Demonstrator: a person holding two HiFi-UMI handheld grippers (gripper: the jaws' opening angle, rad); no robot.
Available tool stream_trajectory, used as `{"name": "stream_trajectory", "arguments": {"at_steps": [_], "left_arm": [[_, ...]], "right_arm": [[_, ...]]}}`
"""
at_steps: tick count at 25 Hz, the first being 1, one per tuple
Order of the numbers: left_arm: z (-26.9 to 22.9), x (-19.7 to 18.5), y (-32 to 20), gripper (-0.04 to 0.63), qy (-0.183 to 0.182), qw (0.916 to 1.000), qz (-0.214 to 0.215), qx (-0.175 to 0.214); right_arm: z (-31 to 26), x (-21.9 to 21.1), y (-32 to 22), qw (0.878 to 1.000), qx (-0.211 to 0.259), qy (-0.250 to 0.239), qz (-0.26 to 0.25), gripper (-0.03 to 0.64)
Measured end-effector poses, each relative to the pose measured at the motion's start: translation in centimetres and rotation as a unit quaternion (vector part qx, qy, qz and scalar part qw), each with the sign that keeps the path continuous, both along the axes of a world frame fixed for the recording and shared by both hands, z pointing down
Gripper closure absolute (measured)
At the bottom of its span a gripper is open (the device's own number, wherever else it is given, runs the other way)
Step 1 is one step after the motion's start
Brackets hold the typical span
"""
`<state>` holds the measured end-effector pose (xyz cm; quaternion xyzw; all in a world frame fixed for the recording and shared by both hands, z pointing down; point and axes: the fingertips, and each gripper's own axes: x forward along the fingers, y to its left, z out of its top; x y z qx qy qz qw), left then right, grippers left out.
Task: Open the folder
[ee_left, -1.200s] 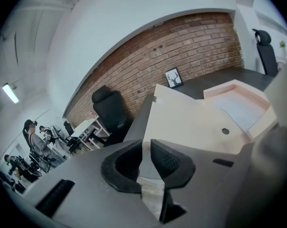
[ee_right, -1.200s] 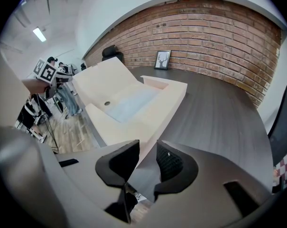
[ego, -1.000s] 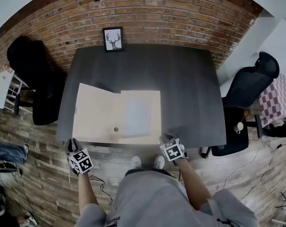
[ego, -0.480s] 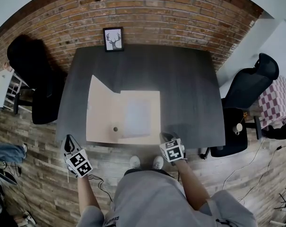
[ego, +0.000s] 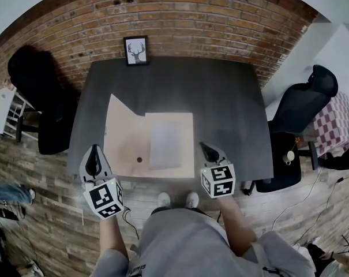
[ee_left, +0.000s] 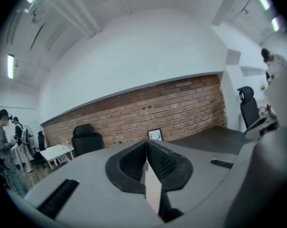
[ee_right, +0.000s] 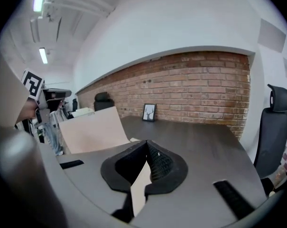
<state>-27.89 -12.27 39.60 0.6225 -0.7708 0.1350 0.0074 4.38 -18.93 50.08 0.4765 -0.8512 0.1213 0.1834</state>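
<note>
Fingers [ee_left: 158,163] on the left gripper [ego: 94,152] are pressed together on nothing, same with the right gripper [ego: 205,148], both hanging over the table's [ego: 232,108] near edge. Folder [ego: 128,149] lies open mid-table: thin tan card, matte, left cover [ego: 119,126] tilted up, white sheet [ego: 165,143] inside. Worry: that springy cover could flop back shut, nothing's pinning it.

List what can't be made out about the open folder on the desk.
Sheet in the folder: print too small, head view.
Dark dot on it: too small to identify, head view.
Folder's near edge: hidden behind the body of the right hand-held gripper, right gripper view.
Left gripper view: folder not shown.
</note>
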Motion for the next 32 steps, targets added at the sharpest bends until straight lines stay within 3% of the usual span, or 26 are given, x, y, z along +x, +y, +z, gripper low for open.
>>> {"name": "stream_trajectory", "arguments": {"at_steps": [6,10,16,22,32], "left_arm": [[-2.0,6.5,-1.9,0.591,0.040,0.9962,0.074,0.025],[-3.3,10.7,-2.6,0.591,0.074,0.9888,0.122,0.043],[-4.5,16.3,-3.1,0.592,0.092,0.9771,0.183,0.057],[-5.4,18.2,-3.4,0.592,0.097,0.9716,0.205,0.068],[-5.5,18.3,-3.8,0.592,0.095,0.9714,0.205,0.072]], "right_arm": [[-7.4,-0.1,0.0,0.996,0.082,-0.028,0.012,0.617],[-11.2,-0.3,0.5,0.991,0.125,-0.041,0.019,0.617],[-14.9,-0.1,1.4,0.983,0.172,-0.057,0.026,0.617],[-15.8,0.7,1.6,0.981,0.180,-0.069,0.035,0.617],[-16.6,1.4,1.3,0.976,0.201,-0.063,0.049,0.618]]}}
